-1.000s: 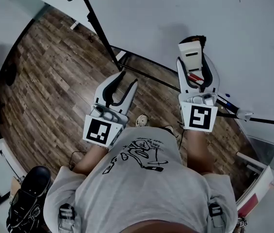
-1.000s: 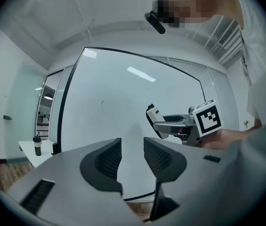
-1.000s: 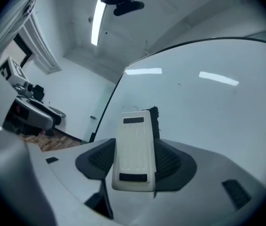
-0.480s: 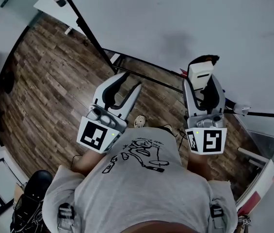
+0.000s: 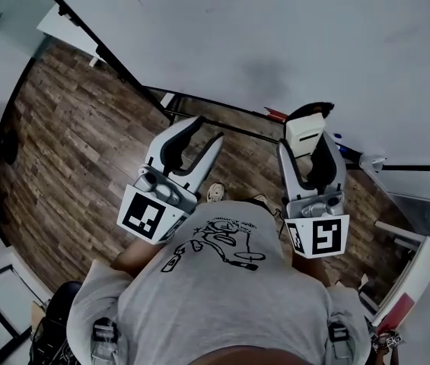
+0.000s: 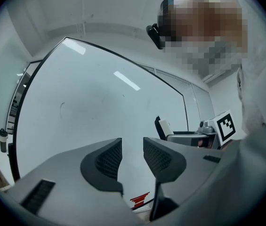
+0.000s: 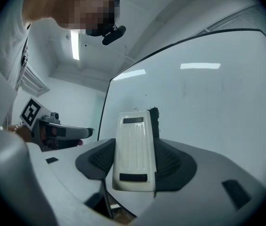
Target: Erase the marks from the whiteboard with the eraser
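From the head view, both tools are seen held out over a wooden floor (image 5: pixel 70 128) toward the whiteboard (image 5: pixel 275 36), which fills the far side; this layout is given by no other view. A faint grey smudge (image 5: pixel 264 71) is made out on the board there, while only a thin curved mark (image 6: pixel 62 108) is shown in the left gripper view. The right tongs (image 5: pixel 310 147) are seen pinched on the eraser (image 5: pixel 304 131), near the board's lower edge, on the right. In the right gripper view the grip is shown plainly: the cream plastic back of the eraser (image 7: pixel 133 149) is clamped upright between the ribbed pads of the right tongs (image 7: pixel 133 161), with its dark felt (image 7: pixel 154 119) turned to the right, toward the whiteboard (image 7: pixel 208 102). Whether the felt touches the board cannot be told. The left tongs (image 5: pixel 205 130) are held to the left of the eraser, apart from it. In the left gripper view the left tongs (image 6: pixel 133 157) are seen spread a little, with nothing between the pads but the whiteboard (image 6: pixel 90 107) behind. A small red object (image 6: pixel 140 200) is glimpsed below them, too cut off to identify.
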Demonstrator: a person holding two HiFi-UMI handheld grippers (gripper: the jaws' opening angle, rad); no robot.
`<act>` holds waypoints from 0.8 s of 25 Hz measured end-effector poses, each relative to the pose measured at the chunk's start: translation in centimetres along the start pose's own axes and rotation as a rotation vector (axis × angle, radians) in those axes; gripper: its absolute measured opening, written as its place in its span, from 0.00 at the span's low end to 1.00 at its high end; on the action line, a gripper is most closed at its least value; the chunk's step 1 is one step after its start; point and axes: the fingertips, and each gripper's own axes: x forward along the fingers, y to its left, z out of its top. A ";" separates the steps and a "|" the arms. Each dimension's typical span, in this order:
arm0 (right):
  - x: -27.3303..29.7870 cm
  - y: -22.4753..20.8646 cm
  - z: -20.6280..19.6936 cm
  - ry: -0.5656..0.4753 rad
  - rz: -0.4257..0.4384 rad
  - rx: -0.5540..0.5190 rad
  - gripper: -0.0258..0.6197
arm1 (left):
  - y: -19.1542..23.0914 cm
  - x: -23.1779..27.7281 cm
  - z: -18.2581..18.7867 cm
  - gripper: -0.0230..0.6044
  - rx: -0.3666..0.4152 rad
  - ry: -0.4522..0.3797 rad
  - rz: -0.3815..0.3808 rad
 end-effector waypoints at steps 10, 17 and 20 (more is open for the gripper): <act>-0.3 -1.9 -0.2 -0.004 -0.019 -0.011 0.44 | -1.0 2.4 0.1 0.28 0.004 -0.029 -0.031; -0.2 -1.9 -0.2 -0.005 -0.022 -0.013 0.44 | -0.9 2.4 0.2 0.28 -0.003 -0.024 -0.030; -0.1 -1.6 -0.1 -0.009 -0.022 -0.012 0.44 | -0.7 2.0 0.3 0.28 0.000 -0.026 -0.027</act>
